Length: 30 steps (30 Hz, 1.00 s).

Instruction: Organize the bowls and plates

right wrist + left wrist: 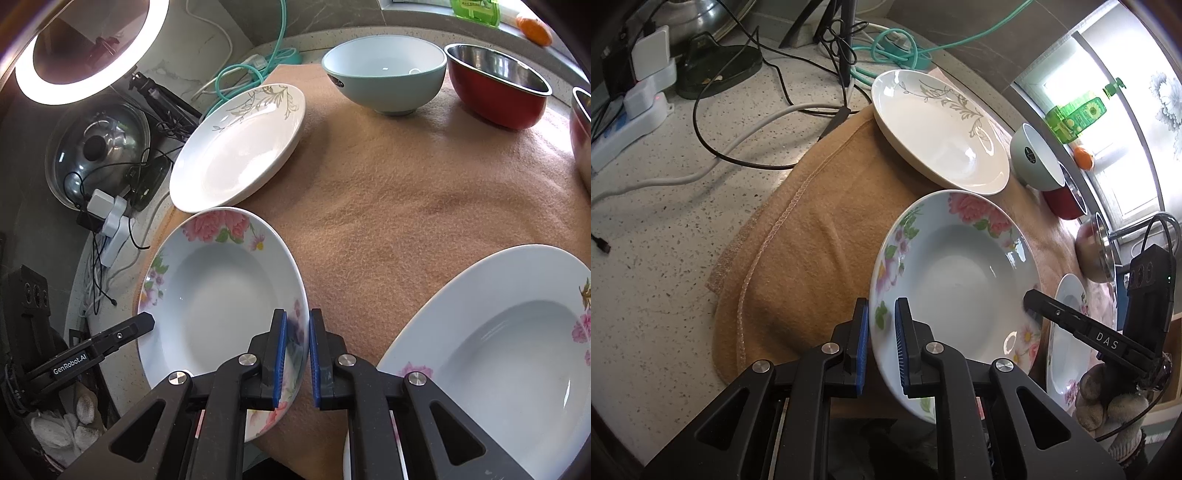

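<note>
A flowered deep plate [955, 266] [218, 291] sits tilted over the tan cloth [827, 229] [388, 192]. My left gripper [881, 343] is shut on its left rim. My right gripper [295, 354] is shut on its right rim; one of its fingers [1071, 325] shows in the left wrist view. The left gripper's finger [110, 339] shows in the right wrist view. A white plate with a grey leaf pattern [938, 129] [240, 147] lies just beyond. A second flowered plate [491, 354] [1067, 339] lies to the right.
A pale green bowl [386, 74] [1034, 158], a red steel bowl [498, 85] [1067, 199] and another steel bowl [1097, 254] [581, 129] stand at the cloth's far side. Cables, power strips [631, 114], a pot lid [96, 147] and a ring light [92, 48] crowd the counter to the left.
</note>
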{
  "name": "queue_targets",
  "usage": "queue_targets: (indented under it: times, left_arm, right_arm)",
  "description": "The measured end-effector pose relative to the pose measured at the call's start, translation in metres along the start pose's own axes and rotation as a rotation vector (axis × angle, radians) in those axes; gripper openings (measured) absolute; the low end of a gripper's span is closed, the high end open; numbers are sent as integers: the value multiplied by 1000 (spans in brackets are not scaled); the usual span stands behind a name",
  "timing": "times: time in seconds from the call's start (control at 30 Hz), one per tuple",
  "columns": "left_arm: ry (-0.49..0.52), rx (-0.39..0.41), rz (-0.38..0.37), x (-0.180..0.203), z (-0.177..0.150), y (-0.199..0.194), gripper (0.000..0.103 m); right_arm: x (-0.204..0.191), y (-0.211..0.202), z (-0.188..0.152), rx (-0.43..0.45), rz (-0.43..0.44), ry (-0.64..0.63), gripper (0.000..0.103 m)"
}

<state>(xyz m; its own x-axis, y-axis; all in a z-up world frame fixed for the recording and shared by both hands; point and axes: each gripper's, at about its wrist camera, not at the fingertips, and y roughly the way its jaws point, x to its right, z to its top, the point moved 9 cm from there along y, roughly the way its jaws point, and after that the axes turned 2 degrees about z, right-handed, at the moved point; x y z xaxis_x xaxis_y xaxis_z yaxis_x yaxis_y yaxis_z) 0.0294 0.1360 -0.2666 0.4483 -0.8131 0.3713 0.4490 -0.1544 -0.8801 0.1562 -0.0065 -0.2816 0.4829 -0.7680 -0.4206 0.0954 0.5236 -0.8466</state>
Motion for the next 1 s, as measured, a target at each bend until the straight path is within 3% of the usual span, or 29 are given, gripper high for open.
queue_targets:
  times: [0.53, 1.0]
  left_arm:
    - [34, 19, -23, 20, 6, -12, 12]
    - [116, 17, -81, 71, 8, -13, 12]
  right_arm:
    - [6, -18, -1, 32, 7, 20, 11]
    - [37, -61, -5, 90, 0, 83, 11]
